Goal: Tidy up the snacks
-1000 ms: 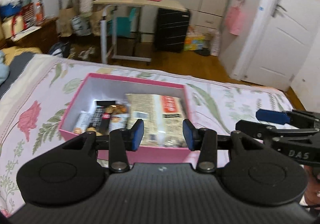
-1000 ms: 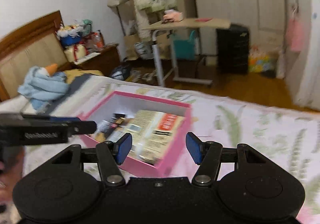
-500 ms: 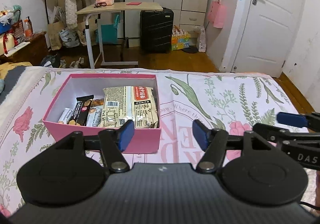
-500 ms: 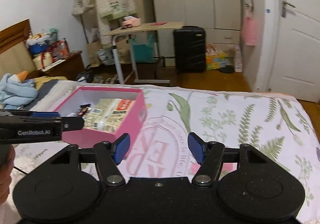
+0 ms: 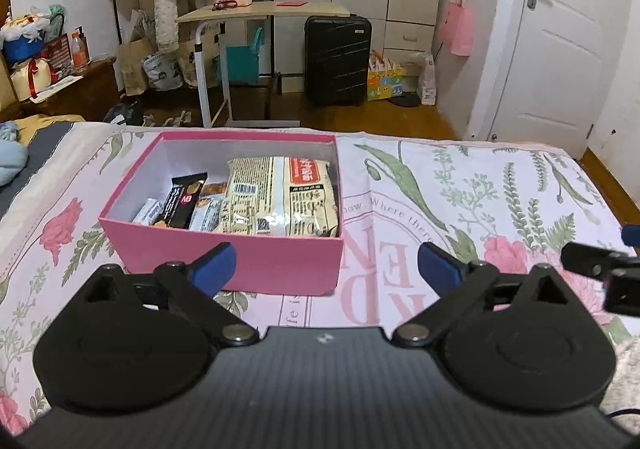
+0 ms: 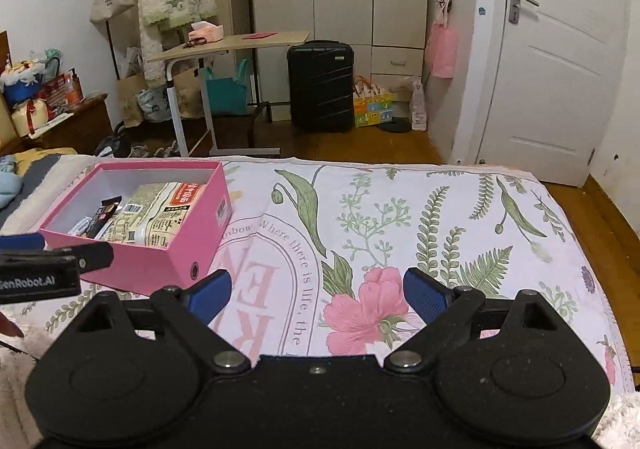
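Both grippers were tilted down and sat side by side. The left gripper [image 5: 325, 261] had its jaws spread wide, nothing between the 2 blue pads [image 5: 212, 264], and they'd just been opening up. Same deal with the right gripper [image 6: 317, 293]: jaws wide apart, empty, just been opening too. Each one poked into the edge of the other's view.

Left wrist view: sits just behind left tongs [image 5: 325, 264], looks forward and down across bed [image 5: 460, 185], pink box [image 5: 248, 261] close ahead, between blue pads. Right wrist view: same pose behind right tongs [image 6: 317, 293], box [image 6: 160, 265] ahead-left of its left pad. Both face door [image 6: 548, 81] wall, wardrobe, suitcase [image 5: 338, 61]. Shared: box, floral bedspread, far room; each catches other tongs at frame edge.
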Demonstrator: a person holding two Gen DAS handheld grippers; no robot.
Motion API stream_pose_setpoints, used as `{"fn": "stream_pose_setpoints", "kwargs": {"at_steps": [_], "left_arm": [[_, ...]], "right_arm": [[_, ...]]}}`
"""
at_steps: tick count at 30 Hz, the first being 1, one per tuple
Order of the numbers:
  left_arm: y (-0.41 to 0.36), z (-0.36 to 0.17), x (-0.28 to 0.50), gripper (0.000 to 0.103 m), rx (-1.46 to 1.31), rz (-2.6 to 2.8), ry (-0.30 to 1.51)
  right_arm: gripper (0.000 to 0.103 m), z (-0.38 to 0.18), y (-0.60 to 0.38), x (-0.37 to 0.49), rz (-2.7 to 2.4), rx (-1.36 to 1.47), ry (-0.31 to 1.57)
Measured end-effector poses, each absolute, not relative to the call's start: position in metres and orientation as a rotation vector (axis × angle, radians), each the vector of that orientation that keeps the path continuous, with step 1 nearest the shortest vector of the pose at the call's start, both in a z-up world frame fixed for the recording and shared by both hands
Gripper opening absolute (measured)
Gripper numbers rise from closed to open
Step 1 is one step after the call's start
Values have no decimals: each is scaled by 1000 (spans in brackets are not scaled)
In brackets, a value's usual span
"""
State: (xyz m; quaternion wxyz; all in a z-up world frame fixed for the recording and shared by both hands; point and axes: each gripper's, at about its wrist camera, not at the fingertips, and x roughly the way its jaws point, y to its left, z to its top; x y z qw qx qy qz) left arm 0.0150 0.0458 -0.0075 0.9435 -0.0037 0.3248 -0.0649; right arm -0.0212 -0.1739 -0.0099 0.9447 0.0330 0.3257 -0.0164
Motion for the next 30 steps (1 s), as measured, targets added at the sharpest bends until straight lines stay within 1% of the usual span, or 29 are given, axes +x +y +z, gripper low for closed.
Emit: {"fn": "stream_pose_setpoints", "kwargs": {"at_steps": [30], "left_arm": [[38, -15, 4, 99, 38, -136, 659]], "right_arm": [[95, -15, -166, -37, -102, 45, 620]]}}
